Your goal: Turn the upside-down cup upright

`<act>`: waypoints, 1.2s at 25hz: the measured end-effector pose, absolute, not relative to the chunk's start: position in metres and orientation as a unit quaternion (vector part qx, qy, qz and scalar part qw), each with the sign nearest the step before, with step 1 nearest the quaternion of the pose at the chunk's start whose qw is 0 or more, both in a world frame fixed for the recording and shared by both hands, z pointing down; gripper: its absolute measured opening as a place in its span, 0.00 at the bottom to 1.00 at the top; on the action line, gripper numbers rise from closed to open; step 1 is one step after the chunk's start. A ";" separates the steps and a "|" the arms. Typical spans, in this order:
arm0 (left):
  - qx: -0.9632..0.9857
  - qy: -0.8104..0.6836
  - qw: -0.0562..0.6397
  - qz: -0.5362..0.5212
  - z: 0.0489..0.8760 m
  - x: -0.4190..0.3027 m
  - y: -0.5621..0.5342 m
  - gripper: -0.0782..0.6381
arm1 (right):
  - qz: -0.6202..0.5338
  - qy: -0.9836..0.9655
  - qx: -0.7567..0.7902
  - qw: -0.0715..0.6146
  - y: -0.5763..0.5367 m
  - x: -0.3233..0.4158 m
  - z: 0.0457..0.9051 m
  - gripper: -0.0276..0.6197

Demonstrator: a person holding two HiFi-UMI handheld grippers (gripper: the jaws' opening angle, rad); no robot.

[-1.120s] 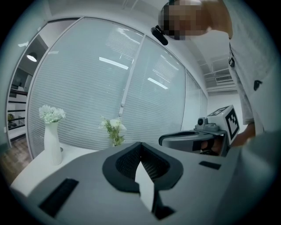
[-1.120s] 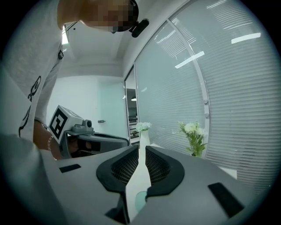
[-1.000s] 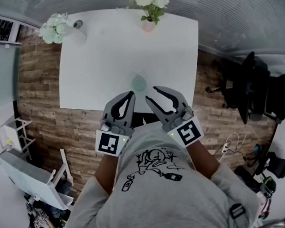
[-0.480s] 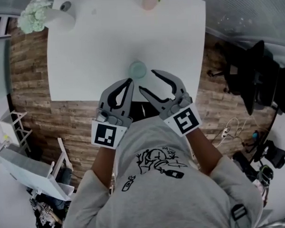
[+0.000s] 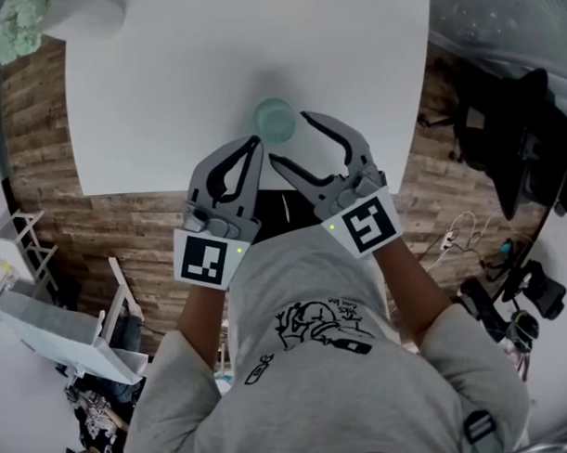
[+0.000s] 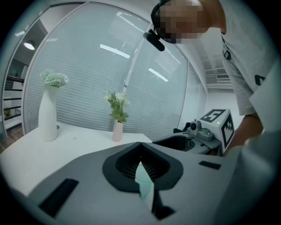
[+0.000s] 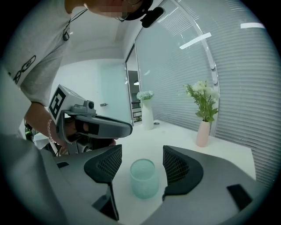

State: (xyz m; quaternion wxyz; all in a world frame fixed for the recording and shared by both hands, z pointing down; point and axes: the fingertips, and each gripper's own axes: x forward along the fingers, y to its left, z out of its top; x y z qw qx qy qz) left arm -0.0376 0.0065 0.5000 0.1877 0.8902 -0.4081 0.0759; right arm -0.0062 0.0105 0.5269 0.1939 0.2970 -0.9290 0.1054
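A pale green cup [image 5: 274, 119] stands on the white table [image 5: 167, 95] near its front edge, and its flat base seems to face up. My right gripper [image 5: 290, 142] is open, its jaws have just been opening, and its tips flank the near right side of the cup without touching it. In the right gripper view the cup [image 7: 143, 178] sits just beyond the two ribbed pads [image 7: 175, 165]. My left gripper [image 5: 256, 143] is shut and empty, just in front of the cup. A green sliver of the cup [image 6: 143, 182] shows past its closed jaws.
At the table's far side stand a tall white vase of flowers [image 6: 47, 118] and a small pink vase [image 6: 117, 130]. The table's front edge lies under my grippers, with wood floor [image 5: 126, 226] below. A dark office chair [image 5: 512, 120] stands to the right.
Both grippers have sunk toward the table and closed in on the cup. The right gripper's jaws have spread wider. The left gripper stays shut.
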 end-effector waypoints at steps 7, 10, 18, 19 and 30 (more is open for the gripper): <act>0.888 -0.409 0.193 0.082 0.521 -0.040 0.004 0.11 | 0.102 -0.927 0.296 0.206 0.006 -0.012 0.550 0.52; 0.887 -0.409 0.194 0.088 0.533 -0.043 0.004 0.11 | 0.106 -0.926 0.295 0.211 0.005 -0.013 0.563 0.53; 0.883 -0.415 0.199 0.098 0.558 -0.049 0.004 0.11 | 0.110 -0.926 0.287 0.218 0.006 -0.016 0.588 0.55; 0.882 -0.415 0.199 0.098 0.560 -0.049 0.005 0.11 | 0.111 -0.926 0.286 0.220 0.007 -0.017 0.591 0.55; 0.876 -0.422 0.208 0.102 0.588 -0.046 0.004 0.11 | 0.111 -0.924 0.293 0.218 0.002 -0.014 0.616 0.55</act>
